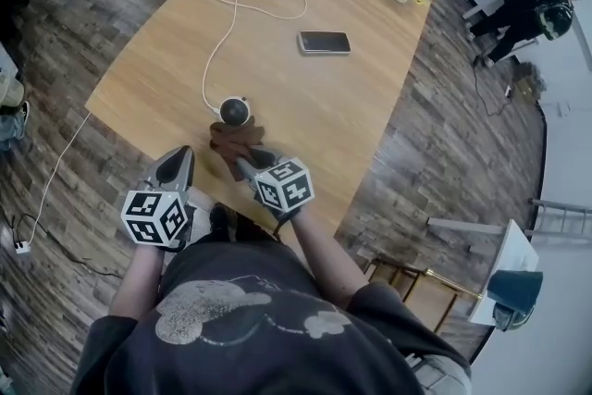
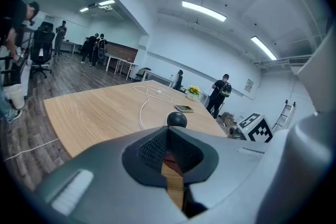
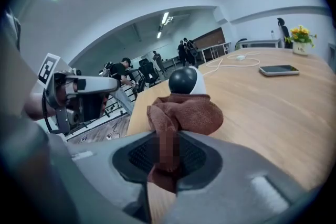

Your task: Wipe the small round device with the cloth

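Left gripper (image 2: 168, 132): jaws together, nothing held, near table (image 1: 324, 111) edge.
Cloth (image 3: 184, 113): soft, light; 1 end clamped in right gripper (image 3: 164, 155).
Small round device (image 1: 235, 111): on table, just beyond cloth; judged smooth, light, easily pushed.
Views: clamped cloth end shown only in right gripper view; spacing of the 2 grippers only in head view.

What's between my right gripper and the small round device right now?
Only the brown cloth, pinched by the right gripper and bunched right in front of the small round device, as the right gripper view shows. Whether it touches is unclear.
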### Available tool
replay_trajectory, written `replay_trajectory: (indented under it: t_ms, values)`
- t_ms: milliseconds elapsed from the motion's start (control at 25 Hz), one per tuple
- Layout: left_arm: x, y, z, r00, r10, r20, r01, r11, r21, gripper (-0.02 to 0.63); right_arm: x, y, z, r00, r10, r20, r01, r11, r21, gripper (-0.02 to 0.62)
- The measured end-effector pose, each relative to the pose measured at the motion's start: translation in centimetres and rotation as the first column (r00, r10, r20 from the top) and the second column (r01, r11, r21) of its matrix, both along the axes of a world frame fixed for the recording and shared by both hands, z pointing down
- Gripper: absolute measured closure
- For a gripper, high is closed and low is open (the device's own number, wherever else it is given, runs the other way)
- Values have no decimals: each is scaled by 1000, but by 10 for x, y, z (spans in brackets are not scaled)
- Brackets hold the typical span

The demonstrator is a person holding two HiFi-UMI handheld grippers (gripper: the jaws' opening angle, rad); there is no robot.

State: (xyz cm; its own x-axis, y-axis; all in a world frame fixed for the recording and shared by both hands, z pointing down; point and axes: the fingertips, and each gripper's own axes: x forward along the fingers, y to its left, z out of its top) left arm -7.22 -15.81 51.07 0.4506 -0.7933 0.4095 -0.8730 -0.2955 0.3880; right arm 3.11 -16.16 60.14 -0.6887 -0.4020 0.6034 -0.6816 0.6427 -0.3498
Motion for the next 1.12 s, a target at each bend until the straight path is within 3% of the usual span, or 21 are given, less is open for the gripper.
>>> replay_trajectory:
  t_ms: [280, 600, 800, 1120]
  values:
    - [6, -3, -7, 1000, 23, -2, -23, 999, 27, 588, 48, 3, -72, 993, 83, 81, -97, 977, 189, 518]
    - [12, -5, -10, 999, 35, 2, -35, 999, 41, 588, 93, -32, -104, 946, 292, 139, -318, 917, 241, 518]
    - [10, -7, -13, 1000, 21, 13, -22, 999, 47, 588, 71, -36, -84, 958, 253, 137, -275, 946, 173, 518]
    - [-1, -7, -12, 999, -25, 25, 24, 999, 40, 588, 56, -43, -56, 969, 225, 99, -236, 965, 118, 518]
